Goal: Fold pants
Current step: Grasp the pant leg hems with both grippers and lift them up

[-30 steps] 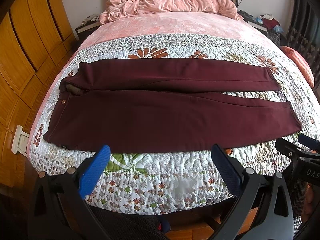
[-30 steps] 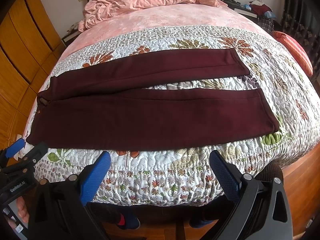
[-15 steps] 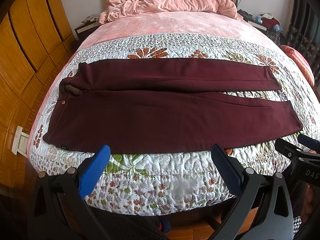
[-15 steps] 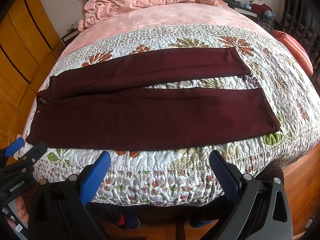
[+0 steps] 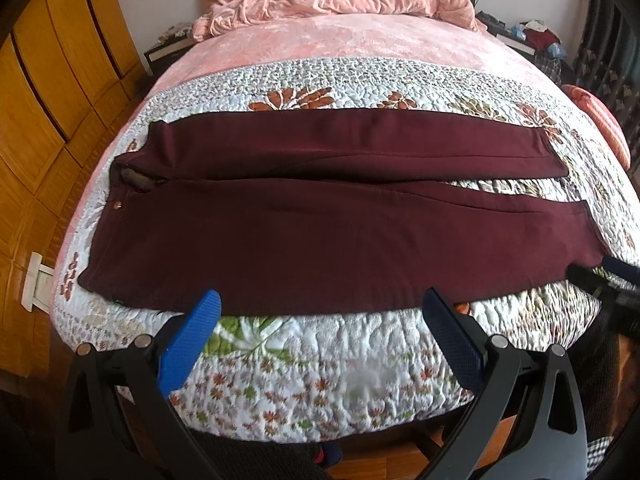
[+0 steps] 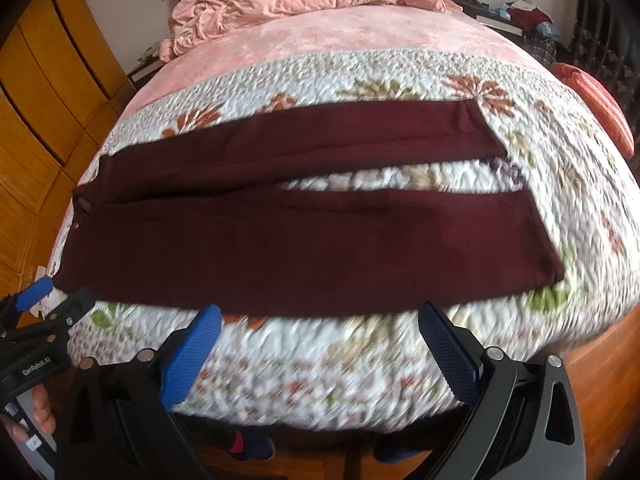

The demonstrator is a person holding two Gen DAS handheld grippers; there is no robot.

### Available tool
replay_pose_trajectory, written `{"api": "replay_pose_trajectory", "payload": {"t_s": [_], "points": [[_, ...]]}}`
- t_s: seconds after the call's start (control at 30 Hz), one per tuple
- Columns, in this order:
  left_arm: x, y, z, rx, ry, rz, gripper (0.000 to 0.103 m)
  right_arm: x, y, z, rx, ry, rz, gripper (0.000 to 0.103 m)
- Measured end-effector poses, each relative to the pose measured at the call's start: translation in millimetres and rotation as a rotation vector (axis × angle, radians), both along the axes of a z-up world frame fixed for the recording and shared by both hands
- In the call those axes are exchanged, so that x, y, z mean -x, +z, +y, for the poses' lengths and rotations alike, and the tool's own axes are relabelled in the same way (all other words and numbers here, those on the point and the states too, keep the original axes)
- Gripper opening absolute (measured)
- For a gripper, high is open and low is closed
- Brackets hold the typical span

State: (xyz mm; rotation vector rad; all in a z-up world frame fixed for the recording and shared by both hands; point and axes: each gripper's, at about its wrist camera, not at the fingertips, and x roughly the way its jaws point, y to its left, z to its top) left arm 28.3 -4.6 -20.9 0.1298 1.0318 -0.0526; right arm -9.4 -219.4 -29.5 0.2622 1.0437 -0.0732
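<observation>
Left gripper (image 5: 320, 320): jaws spread wide, holding nothing, at the near edge of the bed (image 5: 320, 380). Right gripper (image 6: 318, 322): likewise spread and unloaded. Maroon pants (image 5: 320, 220) lie flat across the floral quilt (image 5: 360, 76), waistband left, legs slightly parted.

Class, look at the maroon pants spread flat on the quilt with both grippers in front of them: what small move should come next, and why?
Probably ease both grippers forward onto the near edge of the pants. The left gripper and right gripper are open, empty, short of the cloth, and the two legs lie apart on the quilt, so the near leg needs gripping before folding over.
</observation>
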Motion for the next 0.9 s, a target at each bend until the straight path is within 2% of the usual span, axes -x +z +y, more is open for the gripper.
{"api": "replay_pose_trajectory", "payload": {"t_s": [0.13, 0.23, 0.27, 0.33, 0.4, 0.47, 0.53, 0.57, 0.63, 0.7, 0.77, 0.8, 0.83, 0.87, 0.9], "points": [[-37, -1, -4, 0.012, -0.004, 0.012, 0.100, -45, 8, -65, -0.005, -0.039, -0.035, 0.099], [-72, 1, -16, 0.023, -0.018, 0.001, 0.100, -101, 5, -133, -0.003, -0.062, -0.029, 0.099], [-84, -2, -20, 0.016, -0.021, 0.021, 0.100, -117, 2, -148, -0.001, -0.059, -0.015, 0.099], [-110, -8, -31, 0.026, -0.034, 0.052, 0.100, -159, -13, -188, 0.004, -0.056, 0.037, 0.099], [-132, -7, -40, 0.036, -0.039, 0.035, 0.100, -201, -37, -225, -0.007, -0.055, 0.103, 0.099], [-155, -15, -50, 0.080, -0.055, 0.071, 0.100, -229, -56, -246, -0.042, -0.037, 0.154, 0.099], [-177, -13, -61, 0.067, -0.069, 0.032, 0.100, -252, -76, -261, -0.037, -0.041, 0.184, 0.098], [-187, -17, -66, 0.077, -0.077, 0.046, 0.100, -258, -84, -266, -0.057, -0.030, 0.182, 0.097], [-204, -25, -75, 0.103, -0.099, 0.077, 0.100, -266, -95, -268, -0.114, 0.010, 0.182, 0.082], [-213, -33, -82, 0.141, -0.111, 0.114, 0.100, -271, -109, -267, -0.142, 0.048, 0.221, 0.077], [-225, -44, -89, 0.117, -0.132, 0.138, 0.100, -267, -113, -259, -0.087, 0.103, 0.197, 0.076], [-229, -48, -94, 0.125, -0.146, 0.153, 0.100, -264, -112, -256, -0.058, 0.123, 0.183, 0.069], [-234, -53, -99, 0.131, -0.164, 0.166, 0.100, -260, -111, -254, -0.039, 0.134, 0.170, 0.052], [-238, -57, -104, 0.135, -0.182, 0.175, 0.100, -258, -109, -255, -0.025, 0.149, 0.156, 0.041], [-245, -61, -110, 0.135, -0.198, 0.178, 0.100, -253, -106, -257, -0.047, 0.173, 0.139, 0.016]]}}
